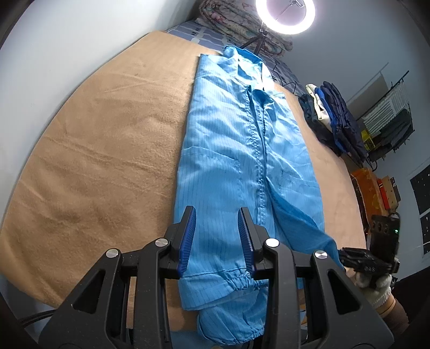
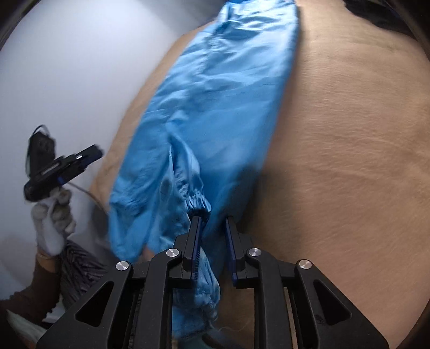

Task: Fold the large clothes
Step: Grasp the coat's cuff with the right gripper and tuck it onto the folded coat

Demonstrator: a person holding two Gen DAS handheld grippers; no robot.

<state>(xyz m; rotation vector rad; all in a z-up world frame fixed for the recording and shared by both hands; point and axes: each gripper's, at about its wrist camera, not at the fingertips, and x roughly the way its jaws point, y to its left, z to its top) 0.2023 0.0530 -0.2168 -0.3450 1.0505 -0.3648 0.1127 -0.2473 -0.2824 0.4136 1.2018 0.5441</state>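
A light blue zip-front garment (image 1: 242, 150) lies lengthwise on the tan blanket (image 1: 102, 150), collar at the far end, elastic cuffs at the near edge. My left gripper (image 1: 217, 214) is open above the garment's near hem, with nothing between its fingers. My right gripper (image 2: 213, 218) is open too, and a gathered blue cuff (image 2: 199, 204) lies between and just beyond its fingers. The right gripper shows in the left wrist view (image 1: 339, 253) at the garment's right corner. The left gripper appears in the right wrist view (image 2: 94, 155), held off the bed's left edge. The right wrist view is motion-blurred.
A ring light (image 1: 285, 13) on a tripod stands at the far end beside folded quilts (image 1: 236, 24). A pile of dark clothes (image 1: 333, 118) sits at the blanket's right edge. Shelves and boxes (image 1: 376, 188) line the right wall.
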